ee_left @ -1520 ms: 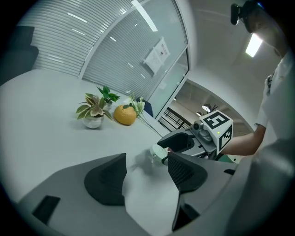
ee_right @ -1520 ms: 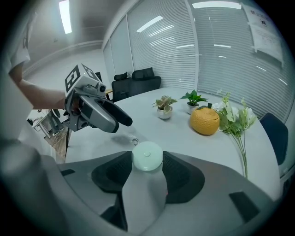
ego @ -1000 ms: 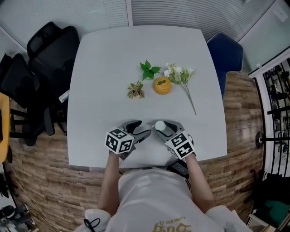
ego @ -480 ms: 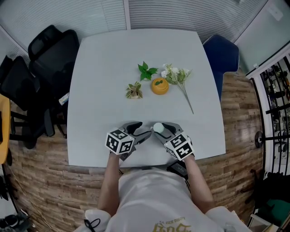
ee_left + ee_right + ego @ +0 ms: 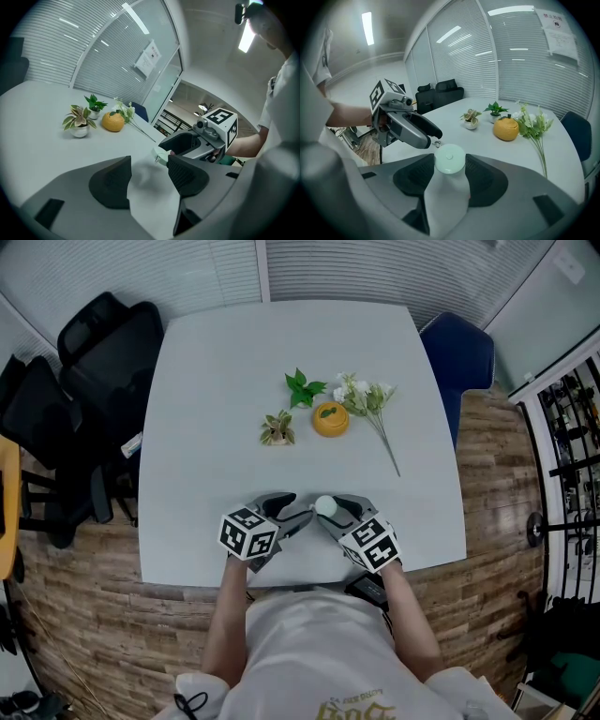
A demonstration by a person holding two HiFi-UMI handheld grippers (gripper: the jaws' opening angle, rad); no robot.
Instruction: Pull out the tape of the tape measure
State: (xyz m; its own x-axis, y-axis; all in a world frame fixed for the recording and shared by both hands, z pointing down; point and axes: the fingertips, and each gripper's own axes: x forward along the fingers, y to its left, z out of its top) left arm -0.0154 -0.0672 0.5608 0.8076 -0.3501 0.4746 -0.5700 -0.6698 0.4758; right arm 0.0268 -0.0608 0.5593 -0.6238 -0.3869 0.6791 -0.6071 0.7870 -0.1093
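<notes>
The right gripper (image 5: 330,510) clamps the tape measure (image 5: 450,158) at the six o'clock edge of the table (image 5: 281,381), so the left gripper (image 5: 296,506), jaws empty and closing, should pinch the tab (image 5: 156,160) squarely, then pull toward nine o'clock.

The tape measure (image 5: 450,155) is a small round case in pale mint green, with a smooth domed face and a tiny button at its centre. It sits clamped between the two dark fingers (image 5: 483,180) of the right gripper (image 5: 450,162), its flat face turned up toward that gripper's camera. A small metal pull ring (image 5: 437,143) sticks out at its edge. No tape shows drawn out. It is over the near edge of the pale counter (image 5: 281,362).
</notes>
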